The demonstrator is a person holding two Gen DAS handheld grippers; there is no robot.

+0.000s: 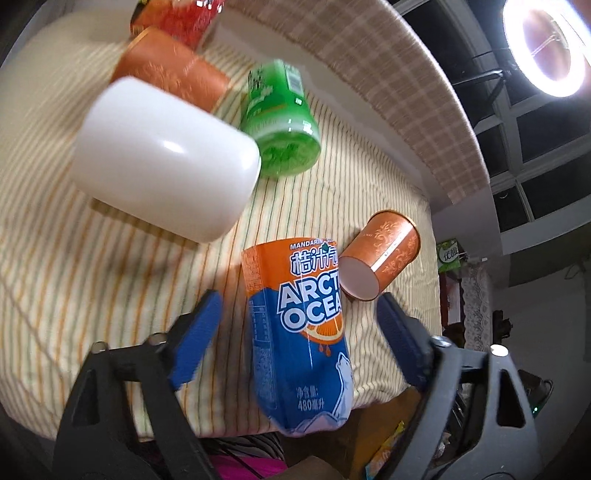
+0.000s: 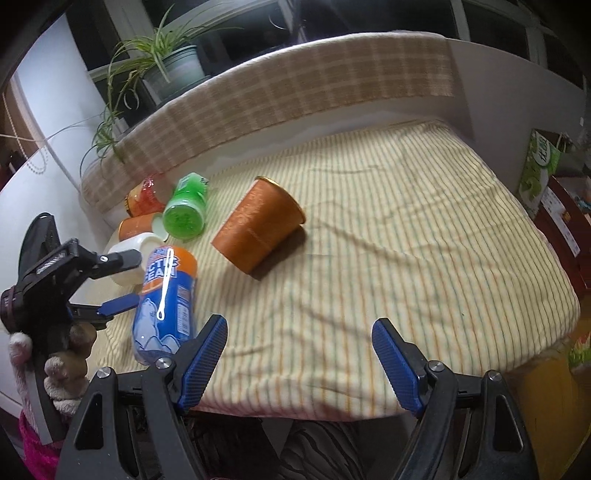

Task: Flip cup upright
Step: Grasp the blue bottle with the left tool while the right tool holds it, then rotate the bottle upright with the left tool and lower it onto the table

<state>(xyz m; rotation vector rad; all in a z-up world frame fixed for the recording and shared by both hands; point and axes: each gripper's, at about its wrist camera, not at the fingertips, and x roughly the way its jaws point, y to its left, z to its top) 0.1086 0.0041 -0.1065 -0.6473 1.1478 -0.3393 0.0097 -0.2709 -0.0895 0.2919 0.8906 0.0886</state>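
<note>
An orange paper cup lies on its side on the striped tablecloth, mid table; in the left wrist view it shows its pale base. My right gripper is open and empty above the near table edge, well short of the cup. My left gripper is open; a blue and orange Arctic Ocean bottle lies between its fingers, untouched. The left gripper also shows in the right wrist view, at the far left.
A white cup, a green jar, a second orange cup and a red bottle lie at the table's left. The striped tablecloth covers the table. A checked ledge runs behind.
</note>
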